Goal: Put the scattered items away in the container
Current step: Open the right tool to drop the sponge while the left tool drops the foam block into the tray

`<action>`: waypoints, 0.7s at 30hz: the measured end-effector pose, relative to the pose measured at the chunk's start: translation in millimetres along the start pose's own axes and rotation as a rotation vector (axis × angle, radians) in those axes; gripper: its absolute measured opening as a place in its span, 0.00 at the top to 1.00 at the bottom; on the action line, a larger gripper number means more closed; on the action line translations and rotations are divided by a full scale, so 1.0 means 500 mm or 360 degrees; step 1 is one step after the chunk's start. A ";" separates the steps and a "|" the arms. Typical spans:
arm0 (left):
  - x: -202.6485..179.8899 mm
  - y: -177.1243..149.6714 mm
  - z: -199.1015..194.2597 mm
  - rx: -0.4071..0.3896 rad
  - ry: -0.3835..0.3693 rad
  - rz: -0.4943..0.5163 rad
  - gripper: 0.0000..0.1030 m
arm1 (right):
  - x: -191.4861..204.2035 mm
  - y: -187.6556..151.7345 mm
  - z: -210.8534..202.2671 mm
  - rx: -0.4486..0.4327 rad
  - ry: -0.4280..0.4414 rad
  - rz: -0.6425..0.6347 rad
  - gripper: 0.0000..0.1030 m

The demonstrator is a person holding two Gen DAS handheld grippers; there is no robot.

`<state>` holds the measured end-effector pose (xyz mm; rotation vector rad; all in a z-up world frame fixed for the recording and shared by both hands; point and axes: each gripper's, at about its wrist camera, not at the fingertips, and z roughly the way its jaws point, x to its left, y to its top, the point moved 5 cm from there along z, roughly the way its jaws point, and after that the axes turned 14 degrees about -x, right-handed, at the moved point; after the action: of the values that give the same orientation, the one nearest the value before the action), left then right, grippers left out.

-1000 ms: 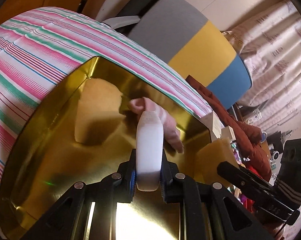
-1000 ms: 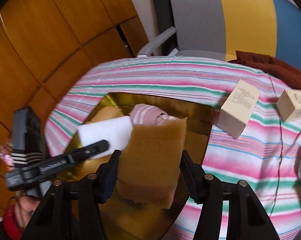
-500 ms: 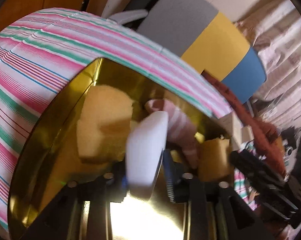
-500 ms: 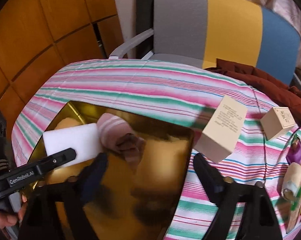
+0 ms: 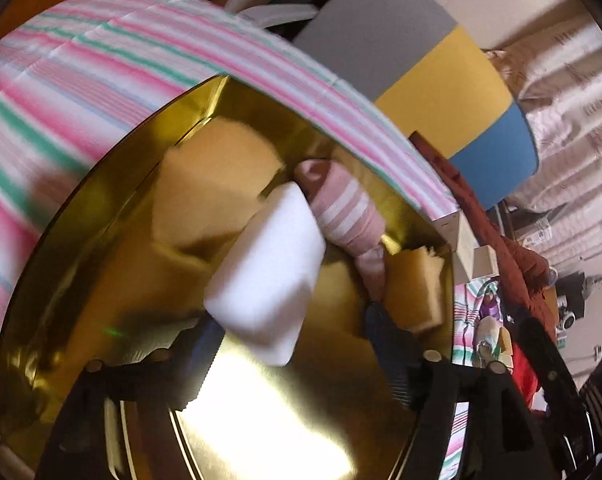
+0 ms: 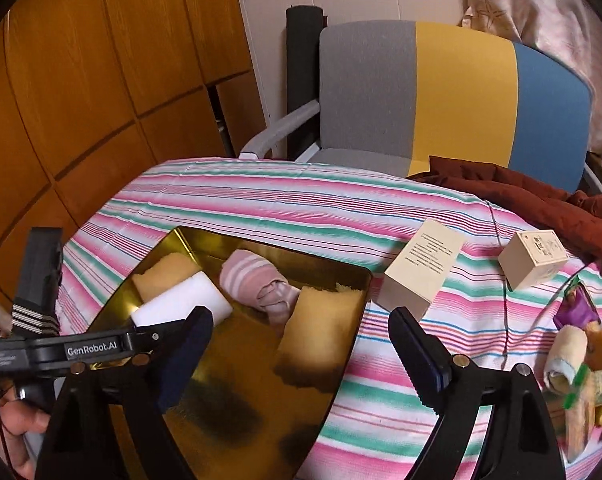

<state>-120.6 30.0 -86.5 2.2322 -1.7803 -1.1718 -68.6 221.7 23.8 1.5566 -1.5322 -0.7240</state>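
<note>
At lower left of the right wrist view, the gold tray (image 6: pixel 357 276) holds two yellow sponges (image 6: pixel 321 332), one white sponge (image 6: pixel 181 304) and one rolled sock (image 6: pixel 257 284); both the left gripper (image 5: pixel 297 344), its jaws having just been opening, and the right gripper (image 6: pixel 301 344) stand wide apart, gripping nothing.

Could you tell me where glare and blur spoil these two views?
Left wrist view: strong glare on the gold tray floor near the jaws; white sponge and striped tablecloth smeared by motion blur. Right wrist view: mostly sharp, fisheye bending at edges.

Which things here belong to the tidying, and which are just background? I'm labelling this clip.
Job: gold tray, white sponge, yellow sponge, pink sock, tall box, small cube box.
Background: chair, red garment, striped tablecloth.
</note>
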 end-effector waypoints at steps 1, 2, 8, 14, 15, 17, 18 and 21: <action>0.004 -0.004 -0.004 0.0008 0.0006 -0.0014 0.29 | -0.001 -0.002 -0.008 -0.0006 0.0006 0.0011 0.13; 0.007 -0.010 -0.008 0.0017 0.0013 -0.0025 0.29 | -0.003 -0.004 -0.017 -0.0014 0.0016 0.0024 0.13; -0.007 -0.007 -0.036 -0.0127 0.0100 0.0106 0.28 | -0.024 -0.011 -0.054 -0.0056 0.0021 0.0068 0.13; -0.035 0.009 -0.041 -0.0150 0.0075 0.0291 0.25 | -0.062 -0.016 -0.084 -0.0082 -0.0014 0.0131 0.13; -0.035 0.009 -0.051 -0.0172 0.0034 0.0251 0.25 | -0.068 -0.017 -0.089 -0.0089 -0.0022 0.0138 0.13; -0.045 0.007 -0.070 -0.0226 -0.0001 0.0225 0.25 | -0.086 -0.018 -0.103 -0.0106 -0.0041 0.0151 0.13; -0.053 0.003 -0.073 -0.0235 -0.0004 0.0247 0.25 | -0.096 -0.019 -0.112 -0.0115 -0.0056 0.0154 0.13; -0.087 -0.016 -0.072 -0.0241 0.0017 0.0372 0.24 | -0.138 -0.030 -0.131 -0.0109 -0.0126 0.0174 0.12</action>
<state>-95.3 55.5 -42.3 1.8855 -1.8208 -1.1983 -11.4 298.7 34.1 1.3973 -1.6200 -0.7757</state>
